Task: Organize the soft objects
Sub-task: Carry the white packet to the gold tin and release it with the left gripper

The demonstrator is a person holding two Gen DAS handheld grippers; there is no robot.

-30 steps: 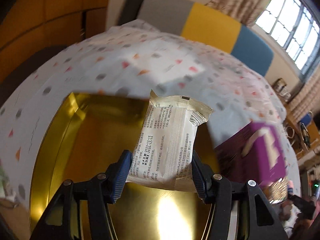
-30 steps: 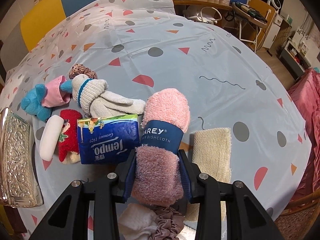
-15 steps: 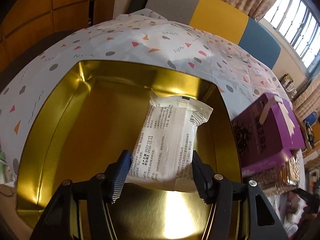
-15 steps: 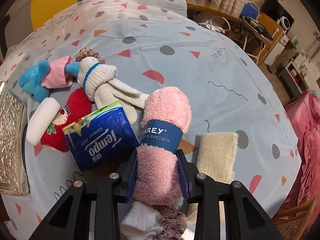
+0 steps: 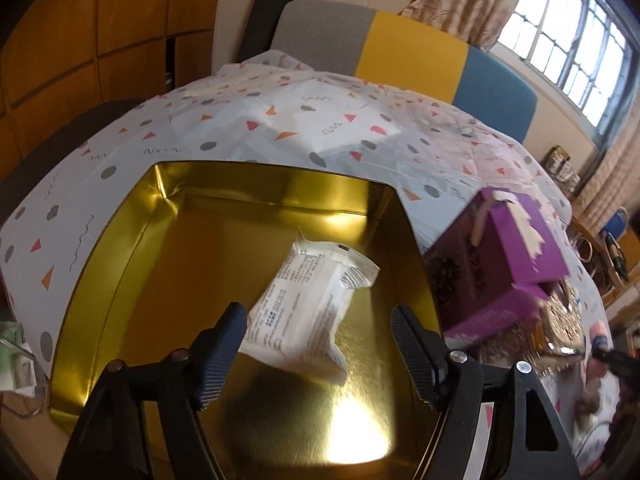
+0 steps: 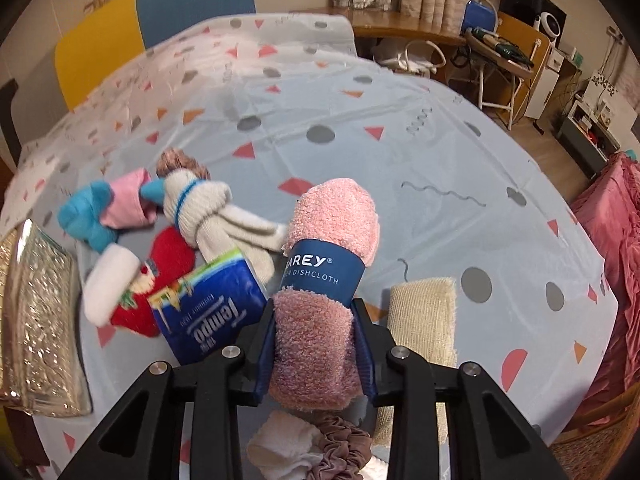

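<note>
- Packet point(image 5: 304, 312): white, printed, crimped ends, lying in gold tin point(image 5: 120, 264).
- Left gripper point(image 5: 320, 340): jaws opening, pads off packet.
- Right gripper point(image 6: 314, 344): clamped on pink dishcloth roll point(image 6: 324, 300).

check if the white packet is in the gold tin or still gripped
In the gold tin: the white packet lies tilted inside, left gripper pads opening clear of it.

The gold tin's point(image 5: 120, 248) near wall is hidden behind the left gripper point(image 5: 318, 344). The print on the white packet point(image 5: 308, 312) is too small to read. Things right of the purple box point(image 5: 500, 264) are blurred. The embossed tin point(image 6: 36, 320) runs off the left edge; the scrunchie point(image 6: 340, 448) is cut off below.
</note>
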